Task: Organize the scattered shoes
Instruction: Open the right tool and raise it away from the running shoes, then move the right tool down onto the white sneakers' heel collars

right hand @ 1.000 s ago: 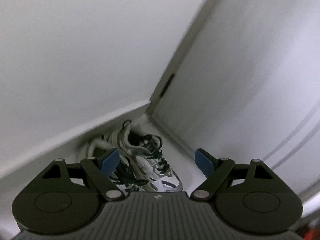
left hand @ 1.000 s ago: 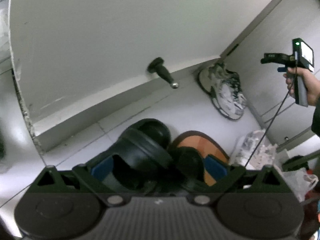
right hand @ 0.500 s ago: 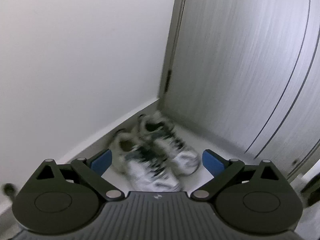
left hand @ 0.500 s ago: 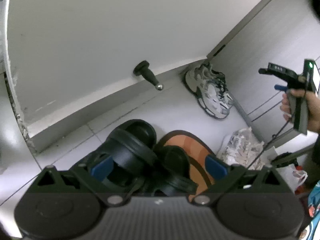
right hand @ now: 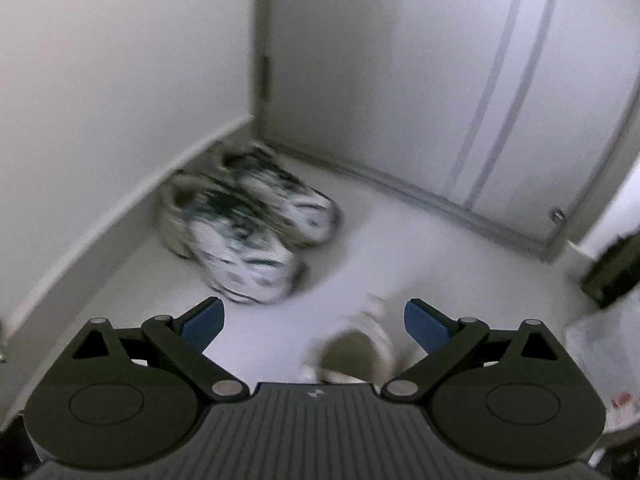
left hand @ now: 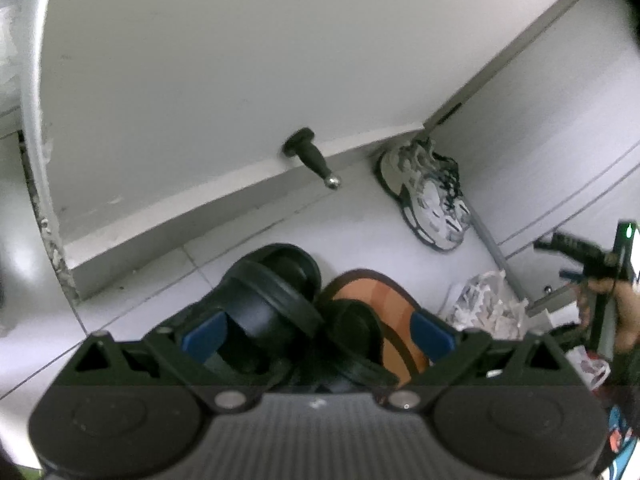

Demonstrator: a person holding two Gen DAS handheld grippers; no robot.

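White floor tiles (left hand: 360, 216) meet a grey wall with a black doorstop (left hand: 310, 158). Right of the doorstop, the sneaker pair (left hand: 430, 196) sits in the corner. The left gripper (left hand: 316, 330) clasps black slippers (left hand: 272, 308), one with an orange sole. The right gripper (right hand: 314, 320) gapes, nothing pinched, over a blurred pale shoe (right hand: 352, 354), the sneakers (right hand: 248, 232) beyond.

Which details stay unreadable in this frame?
- Sneaker pair, right wrist view: motion blur smears laces and markings.
- Pale shoe, right wrist view: blurred, cut off by the gripper body.
- Black sandals, left wrist view: heels hidden behind the gripper body.
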